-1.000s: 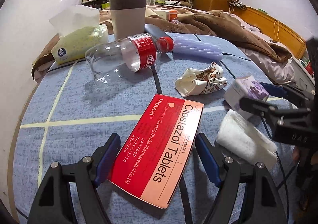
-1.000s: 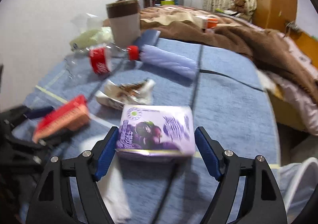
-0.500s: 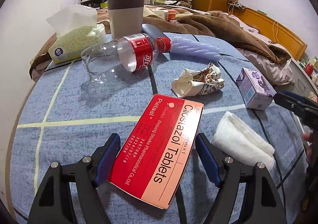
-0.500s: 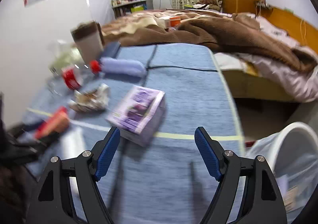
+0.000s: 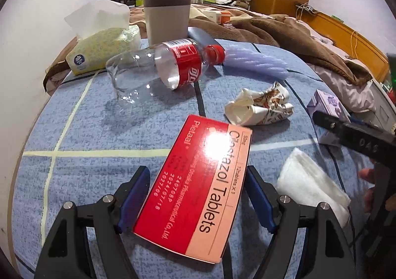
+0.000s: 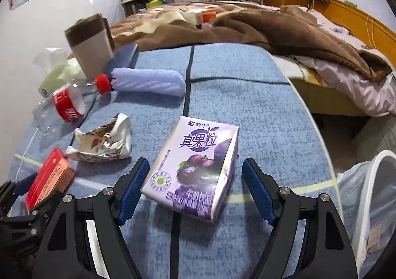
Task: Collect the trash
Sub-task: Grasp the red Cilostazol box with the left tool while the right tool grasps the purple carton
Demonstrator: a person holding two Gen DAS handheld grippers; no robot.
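Observation:
A red tablet box [image 5: 195, 190] lies flat between the open fingers of my left gripper [image 5: 196, 195]; whether the pads touch it is unclear. A purple drink carton [image 6: 195, 167] lies on the blue table between the open fingers of my right gripper [image 6: 195, 190], apart from both pads. A crumpled wrapper [image 5: 259, 107] [image 6: 104, 143], an empty plastic bottle [image 5: 158, 68] [image 6: 66, 103] and a white folded tissue [image 5: 311, 190] lie nearby. The right gripper shows at the right edge of the left wrist view [image 5: 356, 135].
A white-rimmed bin with a plastic liner [image 6: 368, 204] stands off the table's right edge. A grey cup [image 5: 167, 14], a tissue pack [image 5: 101, 49] and a lilac roller [image 6: 148, 81] sit at the back. A bed with a brown blanket [image 6: 247, 24] lies beyond.
My right gripper swung away from the purple carton toward the bin side, then came back; the carton now lies between its open fingers. The left gripper and red box have not moved.

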